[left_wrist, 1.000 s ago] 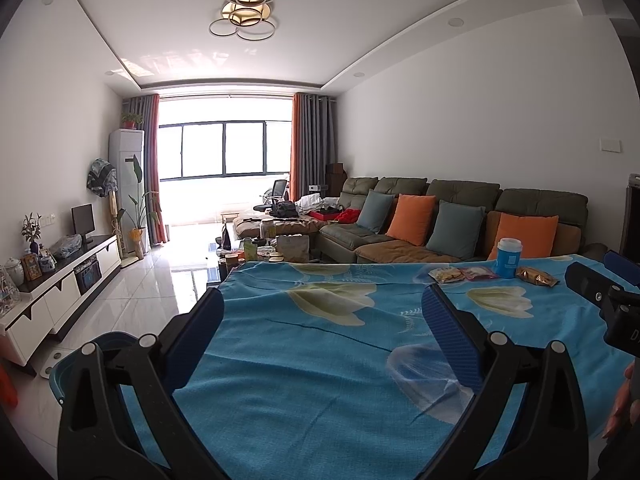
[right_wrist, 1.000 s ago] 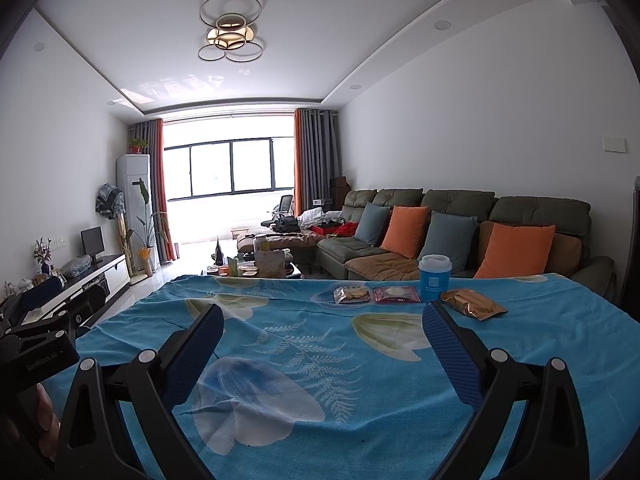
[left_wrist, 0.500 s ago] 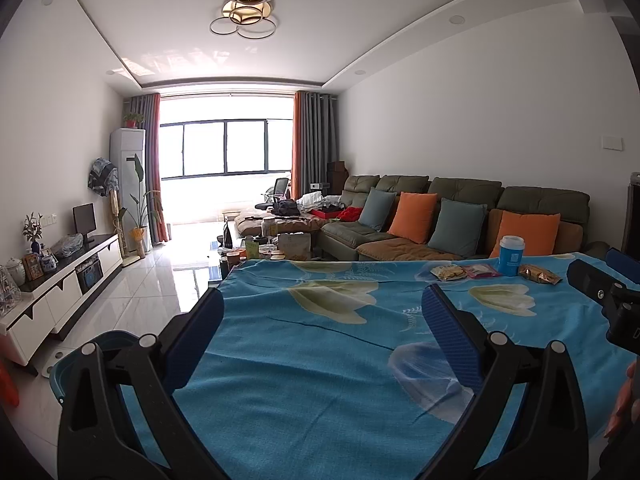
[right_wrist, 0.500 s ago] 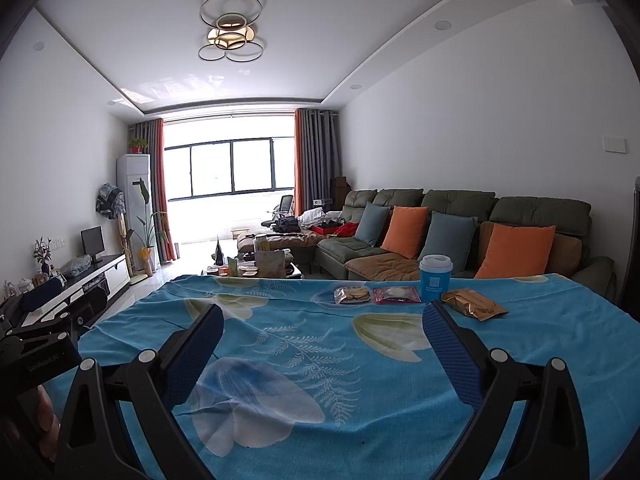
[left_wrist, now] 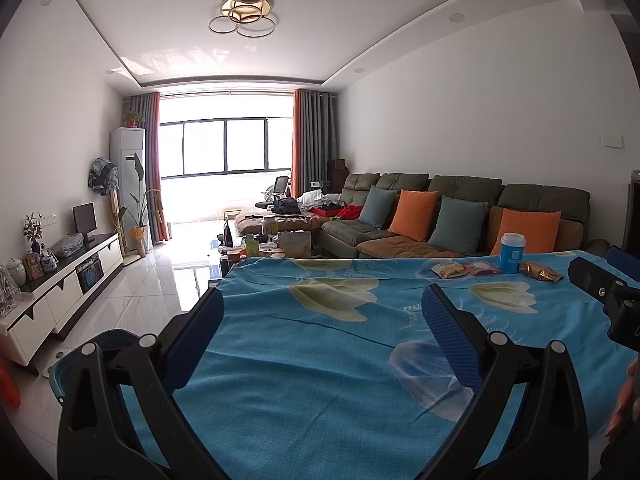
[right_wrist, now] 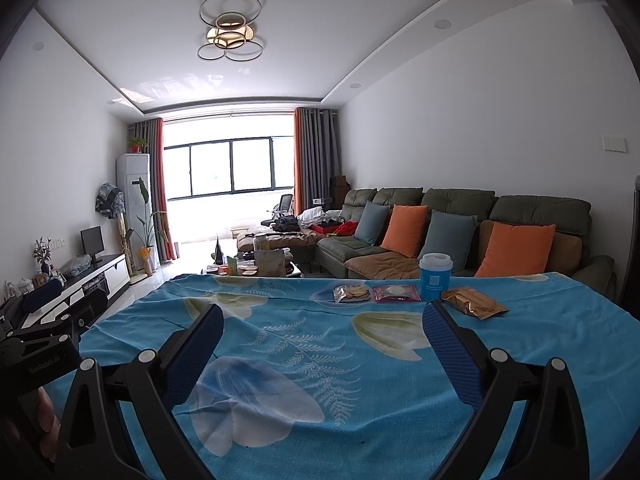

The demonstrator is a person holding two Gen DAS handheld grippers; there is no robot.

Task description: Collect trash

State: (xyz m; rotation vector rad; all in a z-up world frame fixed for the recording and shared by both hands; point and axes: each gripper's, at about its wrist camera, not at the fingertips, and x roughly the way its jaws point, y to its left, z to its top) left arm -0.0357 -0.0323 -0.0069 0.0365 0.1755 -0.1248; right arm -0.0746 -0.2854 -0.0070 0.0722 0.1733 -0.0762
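At the far edge of the table with a blue flowered cloth stand a blue paper cup with a white lid, a clear snack packet, a pink packet and a golden-brown packet. The left wrist view shows the same cup and packets far right. My right gripper hangs open over the cloth, well short of the trash. My left gripper is open too, over the table's left part. Nothing is held.
A blue bin sits on the floor left of the table. Behind the table are a sofa with orange and grey cushions, a cluttered coffee table and a white TV cabinet. A hand shows at the right.
Both views drift slightly; the trash sits a little nearer and lower in the right wrist view. Both grippers stay open.
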